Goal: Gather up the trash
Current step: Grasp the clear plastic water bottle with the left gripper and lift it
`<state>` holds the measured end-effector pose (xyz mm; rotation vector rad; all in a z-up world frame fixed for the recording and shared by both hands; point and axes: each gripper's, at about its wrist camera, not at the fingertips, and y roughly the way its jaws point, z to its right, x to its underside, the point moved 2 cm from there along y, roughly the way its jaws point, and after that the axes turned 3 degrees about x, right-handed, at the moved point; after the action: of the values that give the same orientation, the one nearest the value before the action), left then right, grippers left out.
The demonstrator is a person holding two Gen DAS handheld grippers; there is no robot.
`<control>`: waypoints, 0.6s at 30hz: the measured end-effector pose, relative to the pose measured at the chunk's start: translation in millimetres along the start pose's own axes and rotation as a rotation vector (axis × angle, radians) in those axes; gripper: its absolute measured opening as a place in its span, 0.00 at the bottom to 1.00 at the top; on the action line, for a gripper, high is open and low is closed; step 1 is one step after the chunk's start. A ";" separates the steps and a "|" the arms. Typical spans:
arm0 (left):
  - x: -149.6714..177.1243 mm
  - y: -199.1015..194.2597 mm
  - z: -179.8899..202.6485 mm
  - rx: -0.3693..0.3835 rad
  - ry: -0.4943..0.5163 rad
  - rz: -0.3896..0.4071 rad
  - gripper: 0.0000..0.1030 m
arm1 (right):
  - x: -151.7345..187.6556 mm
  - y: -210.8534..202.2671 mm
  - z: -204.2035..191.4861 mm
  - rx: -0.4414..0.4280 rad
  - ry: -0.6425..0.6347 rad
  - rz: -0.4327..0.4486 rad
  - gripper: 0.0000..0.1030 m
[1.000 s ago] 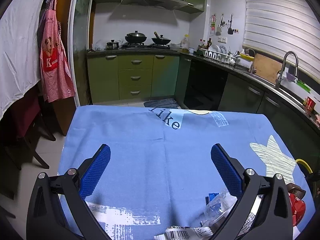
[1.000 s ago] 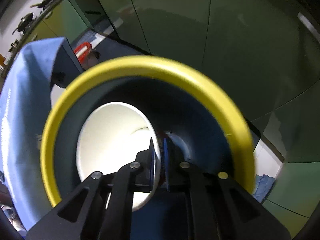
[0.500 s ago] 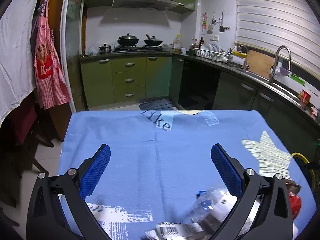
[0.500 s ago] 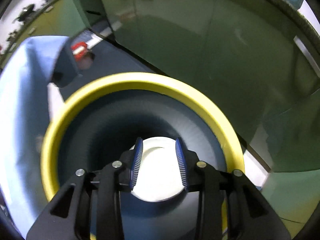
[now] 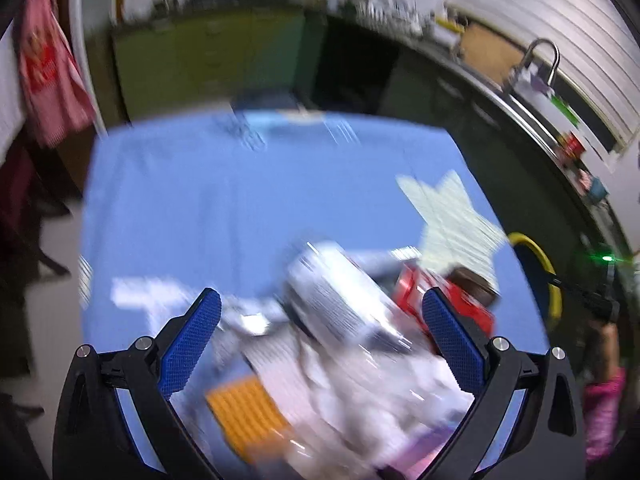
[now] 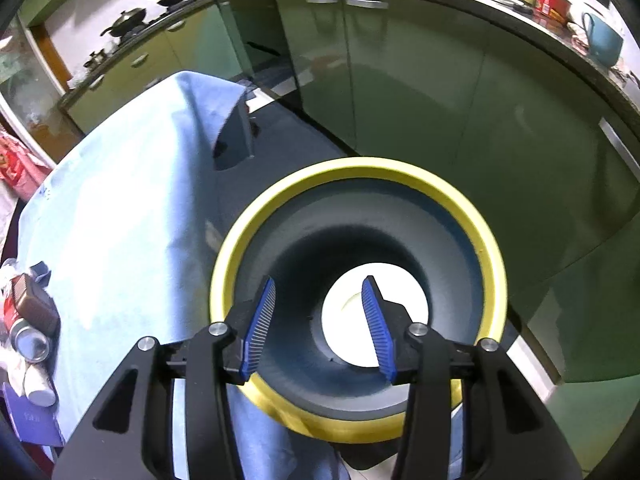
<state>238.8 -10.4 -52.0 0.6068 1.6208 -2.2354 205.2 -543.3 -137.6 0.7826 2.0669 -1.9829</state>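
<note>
My right gripper (image 6: 319, 280) hangs over a dark bin with a yellow rim (image 6: 360, 168); its jaws are opening and nothing is between them. A white round piece of trash (image 6: 412, 296) lies at the bottom of the bin. My left gripper (image 5: 320, 296) stands wide open above a blurred pile of trash on the blue tablecloth (image 5: 208, 200): a silvery crumpled wrapper or bottle (image 5: 336, 300), a red can (image 5: 416, 292), an orange packet (image 5: 248, 412) and white wrappers (image 5: 380, 392). It touches none of them.
The bin (image 5: 536, 276) stands on the floor just off the table's right edge. In the right wrist view a brown carton (image 6: 32, 308), a can (image 6: 30, 344) and a white cup (image 6: 38, 384) lie at the table's near end. Green cabinets (image 6: 440, 100) run close behind the bin.
My right gripper opened and let go of the white piece, which dropped to the bin's bottom; the gripper then rose. The left gripper tilted down toward the trash pile.
</note>
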 end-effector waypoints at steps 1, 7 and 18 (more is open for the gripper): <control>-1.3 2.7 2.2 0.021 -0.034 -0.055 0.97 | 1.6 -1.4 -3.0 -0.005 -0.004 -0.001 0.43; -3.5 31.6 2.8 0.026 -0.216 -0.308 0.96 | 12.5 -3.0 -13.9 -0.042 -0.028 -0.004 0.43; -10.4 71.7 7.4 -0.056 -0.277 -0.463 0.73 | 26.9 -8.8 -11.1 -0.079 -0.045 0.001 0.47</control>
<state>281.4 -39.6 -103.4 -0.1098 1.8036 -2.4325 180.8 -525.7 -141.3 0.7169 2.1040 -1.8879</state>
